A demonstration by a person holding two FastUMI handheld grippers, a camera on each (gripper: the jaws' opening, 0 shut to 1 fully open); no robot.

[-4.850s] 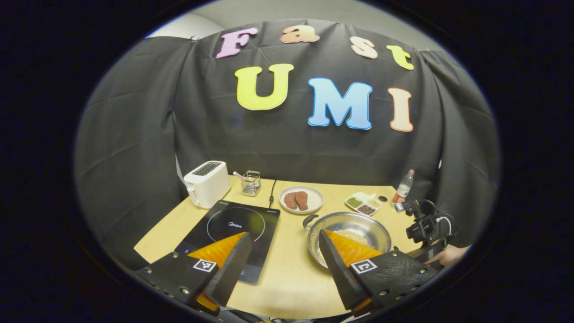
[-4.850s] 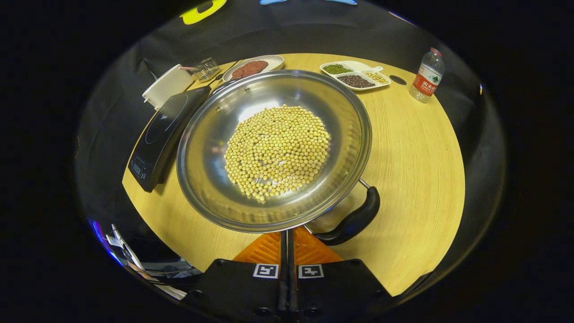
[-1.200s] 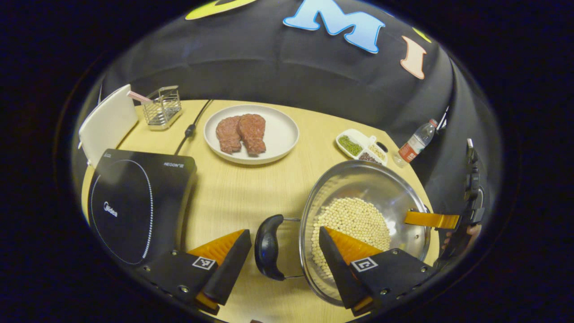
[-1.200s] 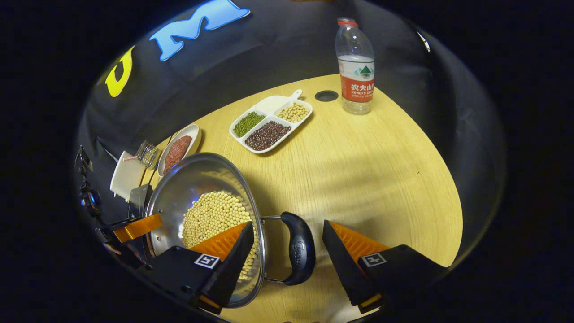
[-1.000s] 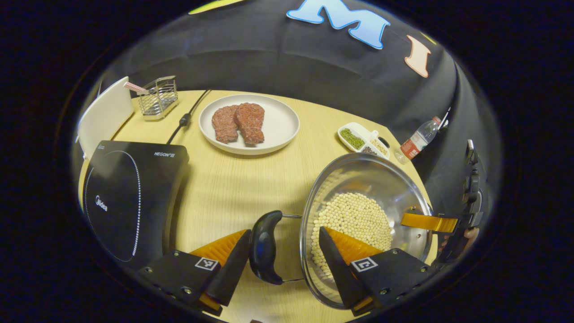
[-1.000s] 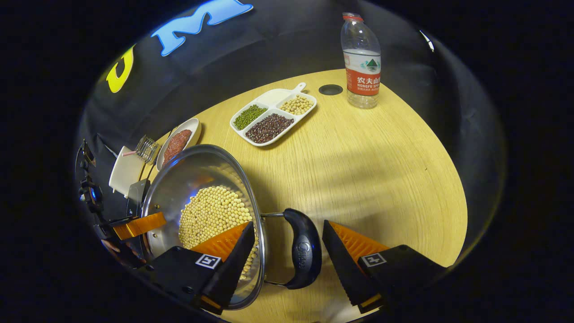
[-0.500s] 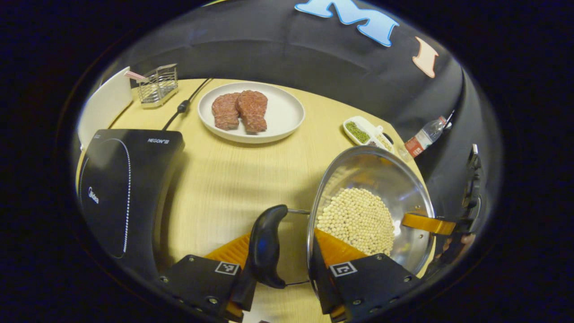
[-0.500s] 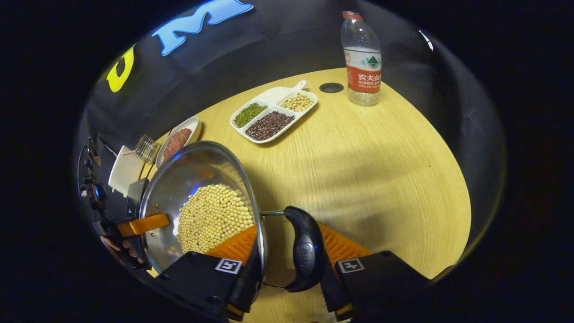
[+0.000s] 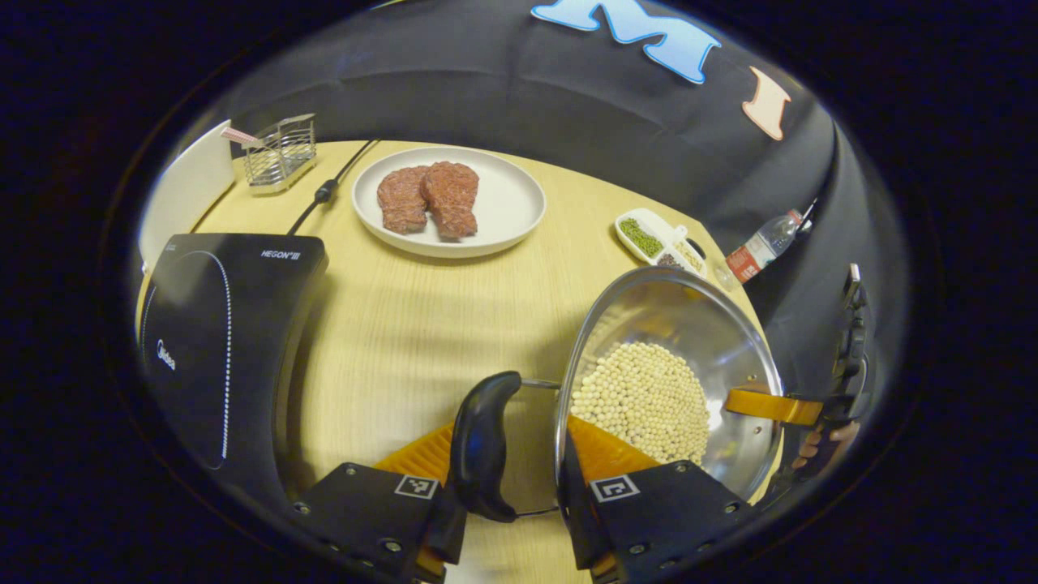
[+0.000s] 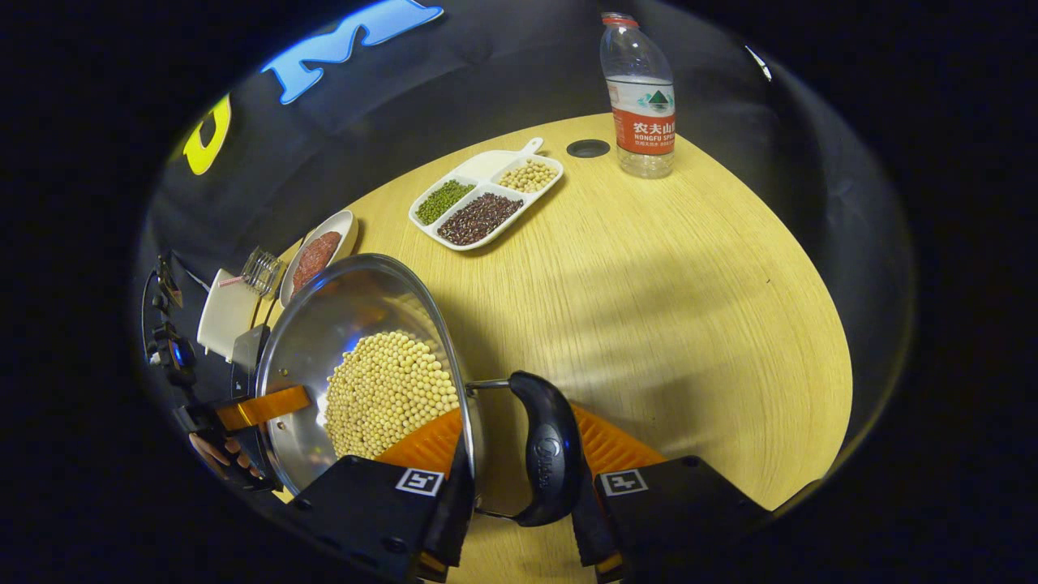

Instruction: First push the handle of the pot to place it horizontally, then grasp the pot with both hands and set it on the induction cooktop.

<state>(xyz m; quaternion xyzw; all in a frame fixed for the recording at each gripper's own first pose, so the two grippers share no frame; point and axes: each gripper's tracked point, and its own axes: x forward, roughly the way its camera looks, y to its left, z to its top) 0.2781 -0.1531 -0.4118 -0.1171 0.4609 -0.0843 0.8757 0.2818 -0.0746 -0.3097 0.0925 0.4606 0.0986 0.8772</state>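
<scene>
Both grippers, left gripper (image 9: 507, 519) and right gripper (image 10: 515, 511), have closed jaws on pot (image 9: 673, 324) handles; lift to cooktop (image 9: 219, 341) remains

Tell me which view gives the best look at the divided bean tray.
The right gripper view: the divided bean tray lies fairly large and unobstructed on the table, with green, dark and pale beans in separate compartments. In the left gripper view the tray is small, far off, and partly hidden behind the rim of the pot.
</scene>
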